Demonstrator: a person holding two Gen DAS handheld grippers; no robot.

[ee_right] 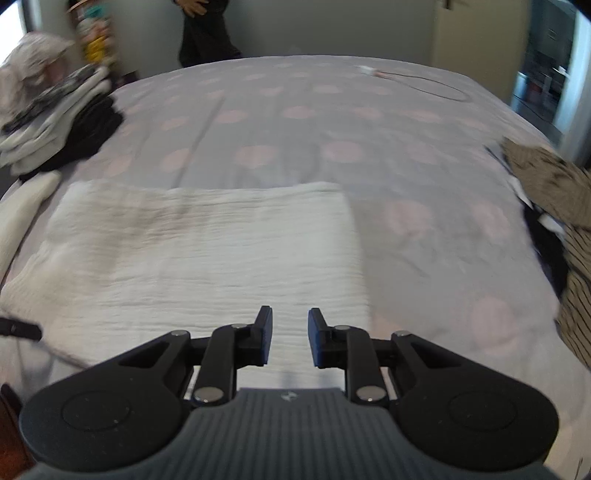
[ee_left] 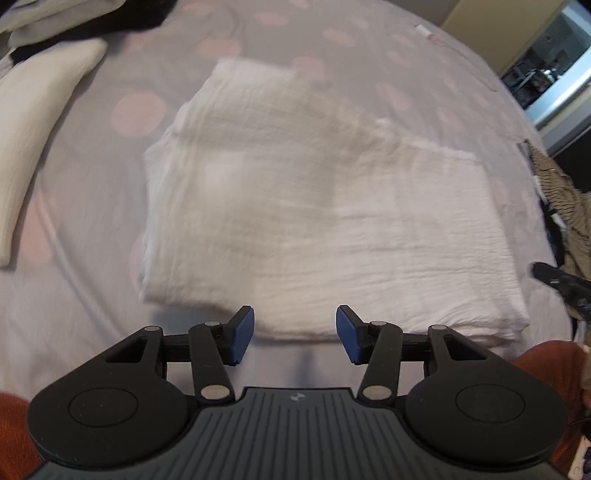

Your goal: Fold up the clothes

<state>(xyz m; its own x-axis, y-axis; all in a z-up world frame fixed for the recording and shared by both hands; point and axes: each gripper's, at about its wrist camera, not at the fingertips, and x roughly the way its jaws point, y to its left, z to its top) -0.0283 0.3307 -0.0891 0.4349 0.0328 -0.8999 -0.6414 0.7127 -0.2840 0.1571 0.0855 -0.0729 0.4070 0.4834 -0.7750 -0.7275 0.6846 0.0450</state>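
Note:
A white crinkled garment [ee_left: 295, 206] lies folded flat on the grey bed sheet with pink dots [ee_left: 92, 206]. My left gripper [ee_left: 294, 332] is open and empty, just in front of the garment's near edge. In the right wrist view the same garment [ee_right: 192, 251] spreads to the left and centre. My right gripper [ee_right: 290, 341] is open and empty above the garment's near right part. The tip of the right gripper shows at the right edge of the left wrist view [ee_left: 554, 277].
A pile of folded clothes [ee_right: 55, 122] sits at the bed's far left, with a white piece [ee_left: 33, 122] beside it. A striped beige garment heap [ee_right: 557, 206] lies at the right edge. A cable [ee_right: 424, 83] lies at the far side. A person [ee_right: 207, 29] stands beyond the bed.

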